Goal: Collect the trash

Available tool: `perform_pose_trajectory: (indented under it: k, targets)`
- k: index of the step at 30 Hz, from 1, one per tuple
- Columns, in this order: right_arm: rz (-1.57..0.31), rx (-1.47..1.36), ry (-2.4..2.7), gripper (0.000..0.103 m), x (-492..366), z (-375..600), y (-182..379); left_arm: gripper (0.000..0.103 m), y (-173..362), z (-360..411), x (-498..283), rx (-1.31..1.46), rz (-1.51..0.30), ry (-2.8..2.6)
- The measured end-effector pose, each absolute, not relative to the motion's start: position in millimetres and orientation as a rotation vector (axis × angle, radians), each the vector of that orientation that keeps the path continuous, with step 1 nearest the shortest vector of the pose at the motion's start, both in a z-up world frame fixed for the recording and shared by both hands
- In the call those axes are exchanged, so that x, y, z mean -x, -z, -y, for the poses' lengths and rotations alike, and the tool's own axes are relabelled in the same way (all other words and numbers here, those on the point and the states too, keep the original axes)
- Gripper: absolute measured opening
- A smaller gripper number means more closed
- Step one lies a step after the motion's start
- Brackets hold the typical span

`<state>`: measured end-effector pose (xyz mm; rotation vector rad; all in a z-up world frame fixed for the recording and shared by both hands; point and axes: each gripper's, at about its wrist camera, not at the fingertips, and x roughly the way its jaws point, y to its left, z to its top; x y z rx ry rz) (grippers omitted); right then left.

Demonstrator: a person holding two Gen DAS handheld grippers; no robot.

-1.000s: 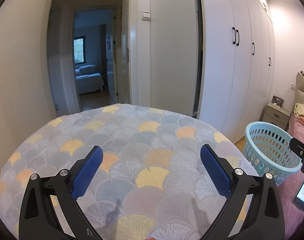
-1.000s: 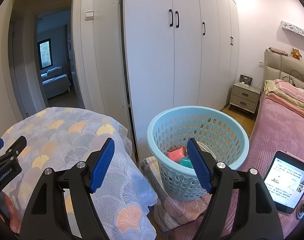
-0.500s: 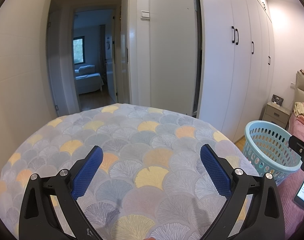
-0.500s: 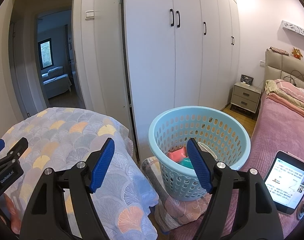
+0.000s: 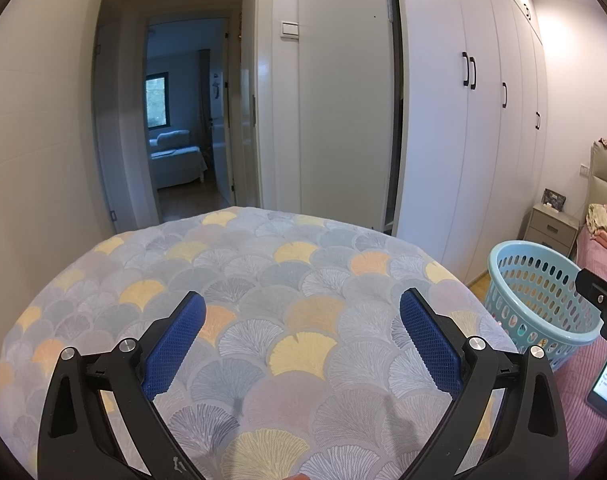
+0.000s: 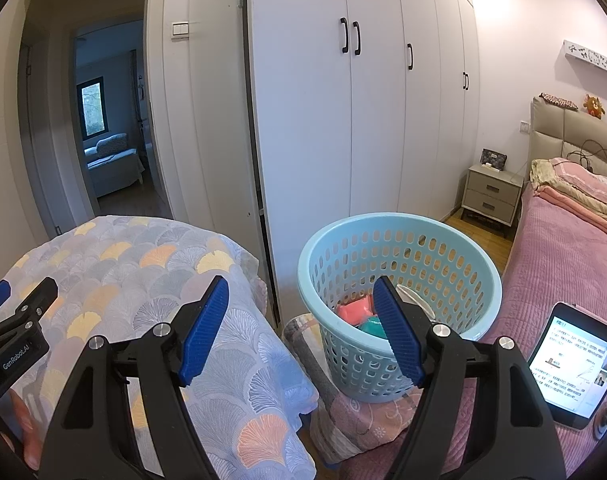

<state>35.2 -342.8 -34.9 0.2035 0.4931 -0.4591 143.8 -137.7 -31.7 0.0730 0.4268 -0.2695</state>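
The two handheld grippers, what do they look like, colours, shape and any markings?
Both match: the left gripper and the right gripper have matte black plastic frames with triangular cut-outs, silver round screw heads at the pivots, and jaws faced with blue, finely textured pads. The right wrist view shows white "GenRobot.AI" lettering on the left gripper's side. No cables or sleeves show.
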Motion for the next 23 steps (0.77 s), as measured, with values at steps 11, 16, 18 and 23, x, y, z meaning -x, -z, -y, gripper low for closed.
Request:
perform_pose_trajectory:
  k: [11,16,18,23]
  targets:
    - [-0.483,-0.206,0.459,0.071,-39,340,22,0.095,33,133,-149,-0.057,-0.439,0.262]
    - [-0.469,-0.201,0.463,0.071,-37,338,14,0.095,33,132,-150,-0.064,-0.443,0.258]
    - [-0.476,-0.204,0.46,0.071,-38,337,14,0.095,32,131,-151,-0.058,-0.452,0.262]
    - [-0.494,-0.2,0.442,0.071,-41,332,10,0.095,24,123,-153,-0.047,-0.479,0.25]
